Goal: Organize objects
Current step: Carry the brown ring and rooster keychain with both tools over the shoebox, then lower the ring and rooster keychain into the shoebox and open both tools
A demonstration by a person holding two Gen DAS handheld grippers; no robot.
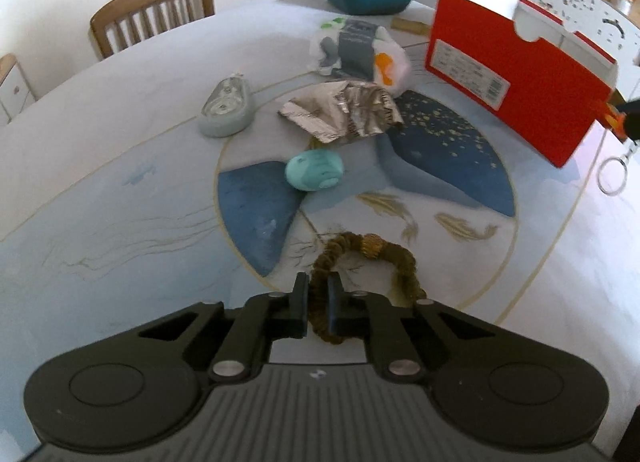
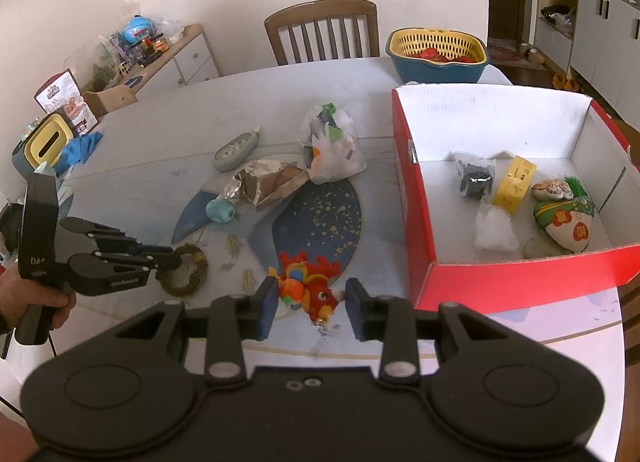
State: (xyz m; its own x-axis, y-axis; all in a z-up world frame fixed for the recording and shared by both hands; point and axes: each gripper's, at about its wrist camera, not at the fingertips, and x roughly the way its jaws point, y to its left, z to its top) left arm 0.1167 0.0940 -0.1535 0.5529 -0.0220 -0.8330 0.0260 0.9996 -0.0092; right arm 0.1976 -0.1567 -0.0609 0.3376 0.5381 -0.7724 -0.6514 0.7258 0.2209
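Observation:
My left gripper [image 1: 318, 286] is shut on a brown hair scrunchie [image 1: 362, 252], which lies on the table; from the right wrist view the same gripper [image 2: 170, 258] pinches the scrunchie [image 2: 188, 272] at its left side. My right gripper [image 2: 312, 290] is open, its fingers on either side of a red plush toy [image 2: 310, 284] with a key ring. The red shoebox [image 2: 520, 282] stands open at the right and holds several small items. A teal egg-shaped object [image 1: 314, 171], a crumpled foil wrapper [image 1: 344, 111], a correction tape [image 1: 228, 107] and a plastic bag [image 1: 360, 51] lie on the table.
A blue bowl with a yellow basket [image 2: 438, 51] stands at the table's far edge. Wooden chairs [image 2: 322, 29] stand behind the table. A yellow-topped container [image 2: 44, 143] and blue gloves [image 2: 82, 147] sit at the table's left edge. A sideboard with clutter [image 2: 160, 49] is behind.

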